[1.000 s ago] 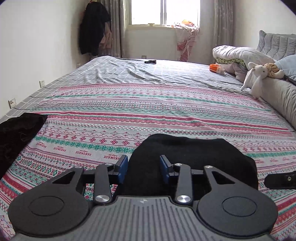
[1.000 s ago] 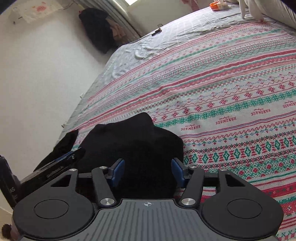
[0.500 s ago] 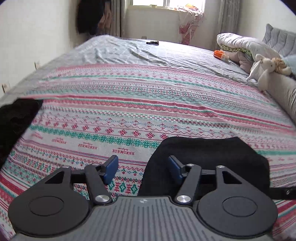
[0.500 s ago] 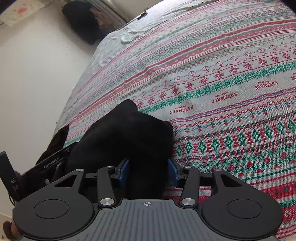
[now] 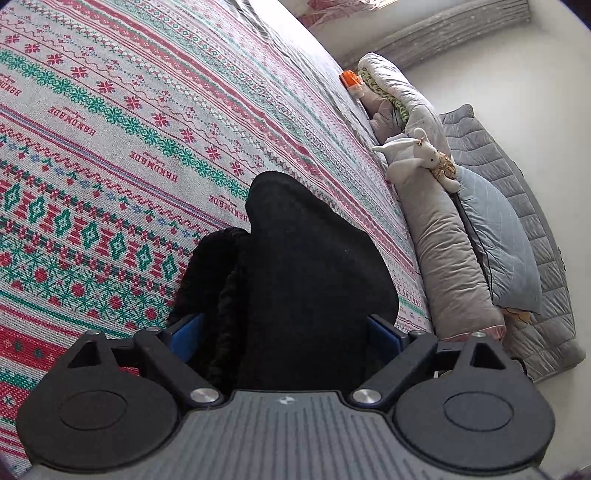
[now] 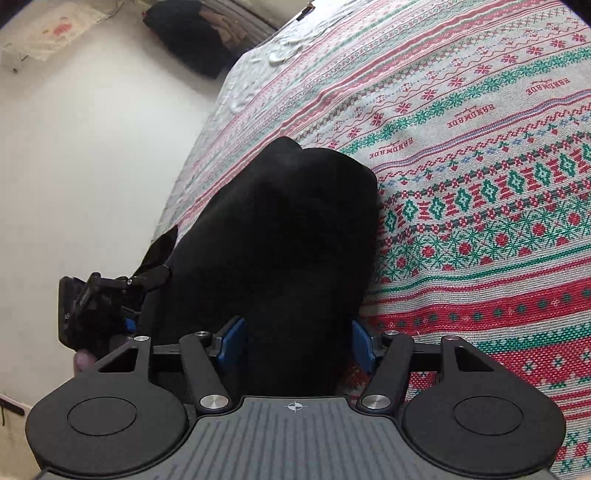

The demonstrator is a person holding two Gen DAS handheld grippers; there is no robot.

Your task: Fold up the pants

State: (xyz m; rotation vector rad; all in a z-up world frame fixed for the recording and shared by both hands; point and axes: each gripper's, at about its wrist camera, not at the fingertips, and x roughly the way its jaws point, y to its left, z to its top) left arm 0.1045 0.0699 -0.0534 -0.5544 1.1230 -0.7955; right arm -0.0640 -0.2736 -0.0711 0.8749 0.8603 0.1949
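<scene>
Left gripper (image 5: 286, 334): 2 blue pads spread wide, a thick bundle of black pants (image 5: 295, 273) filling the gap between them; whether the pads press the cloth, cannot tell. The folded edges show as 2 or 3 layers at 9 o'clock of the bundle.

Right gripper (image 6: 297, 343): 2 blue pads at a moderate spread, the pants (image 6: 280, 229) bulging up between them and touching both inner faces; firm clamp or loose contact, cannot tell. At 9 o'clock in the right wrist view, the other gripper's black body (image 6: 99, 306) sits at the pants' far edge.

Pants: 1 dark mound, lying on the bed's patterned blanket (image 5: 92, 155), near its edge.

Outward, left wrist view: at 2 o'clock, 1 white plush rabbit (image 5: 410, 155) on 1 long grey bolster (image 5: 450, 258), with 1 pale blue pillow (image 5: 498, 236) beside it; 1 orange object (image 5: 349, 78) at 1 o'clock.

Right wrist view: dark clothing hanging (image 6: 184, 33) at 11 o'clock.
</scene>
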